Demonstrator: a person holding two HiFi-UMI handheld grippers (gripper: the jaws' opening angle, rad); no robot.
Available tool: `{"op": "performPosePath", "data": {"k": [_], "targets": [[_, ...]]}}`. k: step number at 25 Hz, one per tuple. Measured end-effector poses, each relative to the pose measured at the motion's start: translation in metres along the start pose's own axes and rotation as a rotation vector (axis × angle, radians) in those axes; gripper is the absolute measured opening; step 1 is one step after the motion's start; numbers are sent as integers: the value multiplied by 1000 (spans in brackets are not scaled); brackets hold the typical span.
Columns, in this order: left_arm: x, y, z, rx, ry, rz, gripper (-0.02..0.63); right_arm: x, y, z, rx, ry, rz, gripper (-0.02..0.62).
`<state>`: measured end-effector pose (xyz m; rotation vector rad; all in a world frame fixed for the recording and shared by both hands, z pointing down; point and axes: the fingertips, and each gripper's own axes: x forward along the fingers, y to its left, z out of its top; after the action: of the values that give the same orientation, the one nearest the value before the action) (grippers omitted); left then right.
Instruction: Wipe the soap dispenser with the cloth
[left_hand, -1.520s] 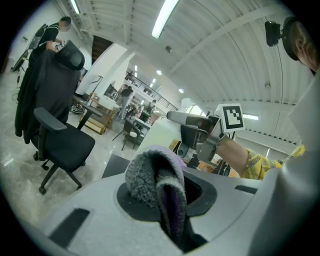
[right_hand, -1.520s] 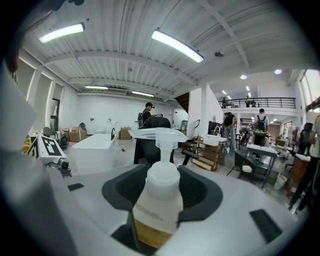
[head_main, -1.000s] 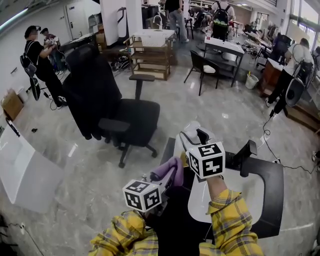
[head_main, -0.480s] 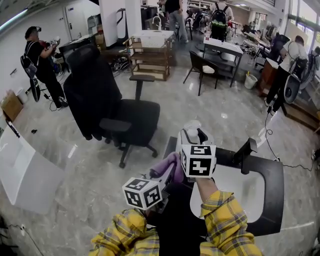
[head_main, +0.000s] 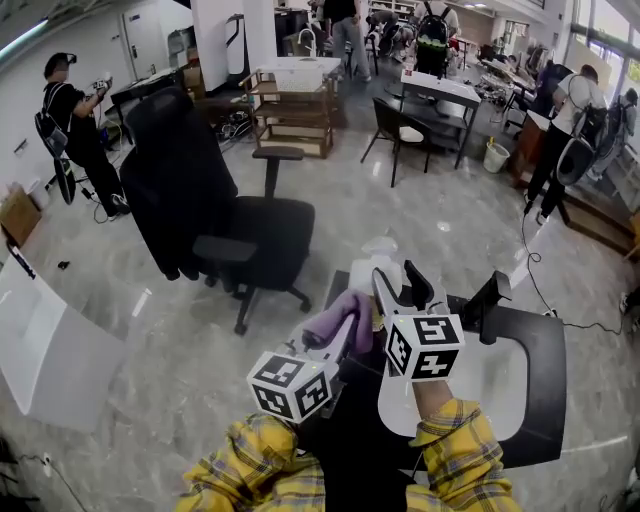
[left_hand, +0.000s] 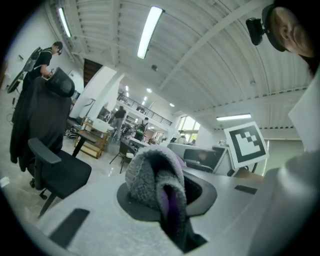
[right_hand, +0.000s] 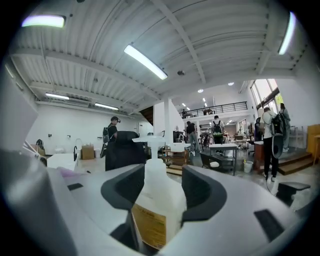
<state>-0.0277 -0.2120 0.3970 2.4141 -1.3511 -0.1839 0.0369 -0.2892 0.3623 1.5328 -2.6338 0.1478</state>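
- I am holding the soap dispenser (head_main: 378, 262) up in my right tongs (head_main: 402, 290). It is standing upright between the pads, off the white tabletop (head_main: 500, 390) and above its far left corner.
- Those jaws have just been opening a little with the bottle between them and the pads on its sides. I am minding that grip, because I judge that any looser and the bottle may slip once the cloth pushes on it.
- My left tongs (head_main: 348, 335) are clamping the bunched purple-grey cloth (head_main: 335, 318) just beside the bottle's left side. I cannot tell whether they are touching.
- To wipe well, I am aiming to press the bunched end against the body and stroke down from the pump, while rolling my right wrist to bring each side round.
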Motion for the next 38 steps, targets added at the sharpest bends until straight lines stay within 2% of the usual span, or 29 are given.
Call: {"op": "performPosePath", "data": {"k": [3, 9, 21, 32, 38], "targets": [[11, -9, 10, 56, -20, -21, 49, -19, -13, 4, 41, -52, -15, 209], [36, -20, 10, 101, -13, -64, 49, -39, -38, 2, 118, -79, -32, 207], [51, -16, -28, 118, 0, -88, 49, -45, -55, -19, 163, -55, -34, 196], [55, 14, -94, 35, 185, -37, 49, -38, -54, -29, 189, -35, 5, 192], [60, 26, -124, 15, 276, -15, 49, -37, -58, -39, 202, -12, 20, 189]]}}
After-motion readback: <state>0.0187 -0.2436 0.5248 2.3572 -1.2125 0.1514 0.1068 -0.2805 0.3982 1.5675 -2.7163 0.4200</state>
